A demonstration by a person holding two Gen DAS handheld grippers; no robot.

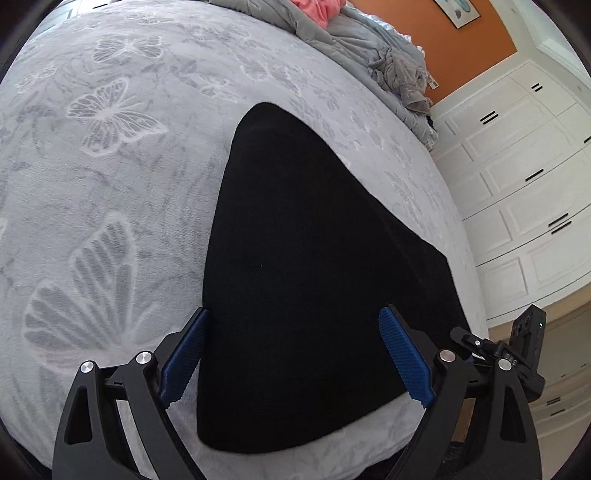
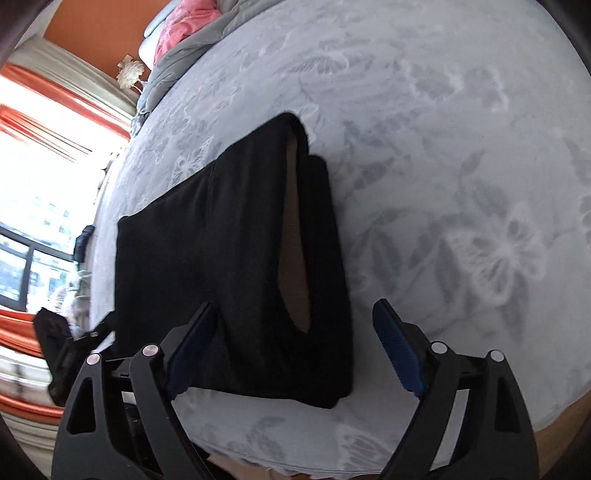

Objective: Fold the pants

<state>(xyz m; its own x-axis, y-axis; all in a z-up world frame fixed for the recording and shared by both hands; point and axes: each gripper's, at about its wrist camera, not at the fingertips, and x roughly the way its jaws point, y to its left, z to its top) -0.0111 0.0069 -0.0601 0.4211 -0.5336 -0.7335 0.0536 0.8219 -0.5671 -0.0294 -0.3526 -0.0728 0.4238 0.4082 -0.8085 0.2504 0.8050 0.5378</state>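
Black pants (image 1: 314,258) lie folded flat on a grey butterfly-patterned blanket (image 1: 110,184). In the left wrist view my left gripper (image 1: 294,310) hovers open over their near end, and its blue pads (image 1: 184,354) touch no cloth. In the right wrist view the pants (image 2: 221,258) form a folded block whose open waistband shows a brownish lining (image 2: 295,240). Above the near edge of that block my right gripper (image 2: 295,303) is open, with nothing pinched between its fingers. Each view catches the other gripper at its side: the right gripper (image 1: 517,350) and the left gripper (image 2: 59,343).
A crumpled grey duvet (image 1: 369,48) and pink cloth (image 1: 317,9) lie at the far end of the bed. White wardrobe doors (image 1: 517,184) stand beyond one bed edge. A bright window with orange curtains (image 2: 44,122) is beyond the other.
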